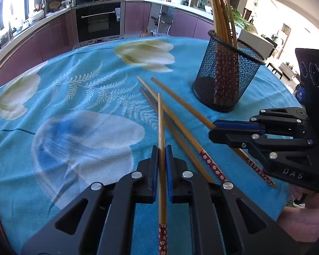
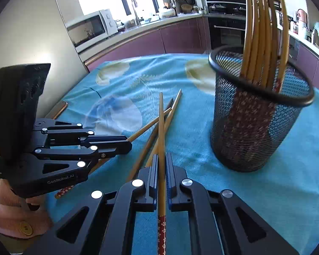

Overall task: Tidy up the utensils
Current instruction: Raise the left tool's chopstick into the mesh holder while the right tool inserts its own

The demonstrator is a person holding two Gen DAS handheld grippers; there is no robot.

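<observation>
Chopsticks point(image 1: 176, 114) left of holder point(image 1: 225, 78)

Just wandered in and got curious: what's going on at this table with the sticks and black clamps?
A person is tidying chopsticks with a hand-held tool in each hand. The left tool is shut on one chopstick, and the right tool is shut on another chopstick. Two loose chopsticks lie crossed on the blue floral tablecloth. A black mesh cup stands nearby, several chopsticks upright in it.
</observation>
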